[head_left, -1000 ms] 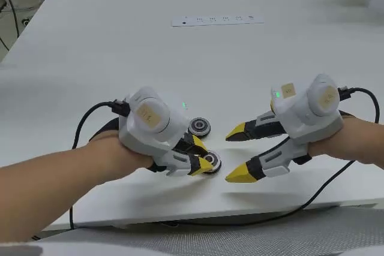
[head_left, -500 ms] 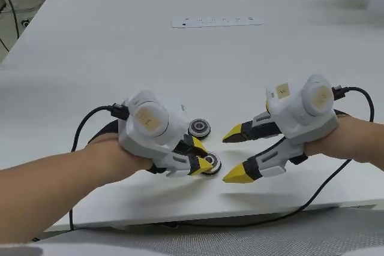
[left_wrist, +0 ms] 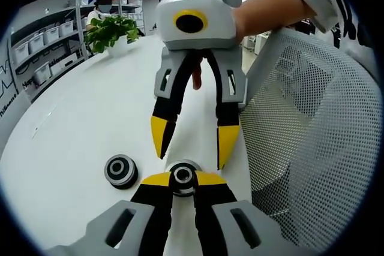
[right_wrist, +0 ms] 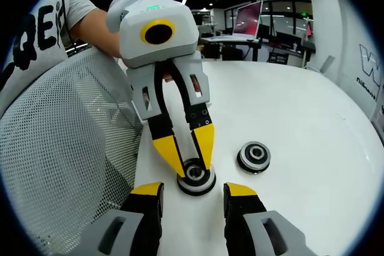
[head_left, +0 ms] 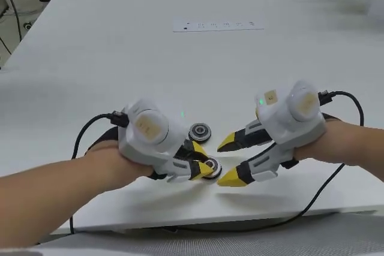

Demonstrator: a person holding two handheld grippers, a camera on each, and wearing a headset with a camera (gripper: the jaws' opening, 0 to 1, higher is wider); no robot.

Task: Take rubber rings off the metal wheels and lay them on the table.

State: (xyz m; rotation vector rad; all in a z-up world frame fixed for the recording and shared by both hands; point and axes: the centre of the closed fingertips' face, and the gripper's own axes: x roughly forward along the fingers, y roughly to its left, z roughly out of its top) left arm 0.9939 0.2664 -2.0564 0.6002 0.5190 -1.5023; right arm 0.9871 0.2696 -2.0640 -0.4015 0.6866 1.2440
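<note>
One metal wheel (right_wrist: 195, 173), clamped steady by the left gripper (head_left: 204, 168), awaits the wide-open right gripper (head_left: 225, 162) poised at its rubber ring (right_wrist: 207, 178).

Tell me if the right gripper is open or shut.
Open: on the right gripper, the fingers stand wide apart, facing the wheel pinched by the left gripper.

white hand-held grippers (head_left: 203, 159) (head_left: 226, 161); yellow-tipped black jaws; black cables (head_left: 90, 125).
</note>
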